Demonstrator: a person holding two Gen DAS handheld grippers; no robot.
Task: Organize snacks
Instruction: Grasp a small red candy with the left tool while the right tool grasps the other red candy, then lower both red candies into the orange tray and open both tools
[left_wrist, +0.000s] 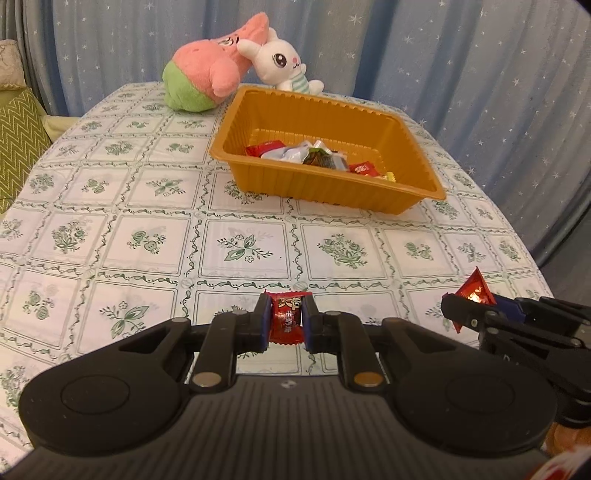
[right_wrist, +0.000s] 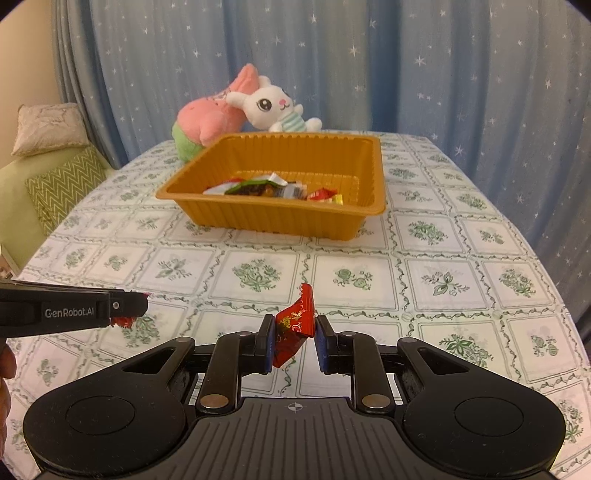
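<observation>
My left gripper (left_wrist: 287, 317) is shut on a red wrapped candy (left_wrist: 287, 315), held just above the tablecloth. Seen from the right wrist view, the same gripper (right_wrist: 127, 312) comes in from the left edge with the red wrapper (right_wrist: 123, 321) showing under it. My right gripper (right_wrist: 295, 332) is shut on a second red foil candy (right_wrist: 293, 325), tilted between the pads; in the left wrist view that candy (left_wrist: 474, 290) sticks up at the right. An orange plastic tray (left_wrist: 413, 140) (right_wrist: 373, 158) stands farther back and holds several wrapped snacks (left_wrist: 314, 157) (right_wrist: 273, 188).
A pink-and-green plush (left_wrist: 207, 70) and a white rabbit plush (left_wrist: 284, 62) lie behind the tray. The floral tablecloth (left_wrist: 147, 206) covers the table. A sofa with cushions (right_wrist: 55, 184) is at the left; a starry blue curtain (right_wrist: 443, 74) hangs behind.
</observation>
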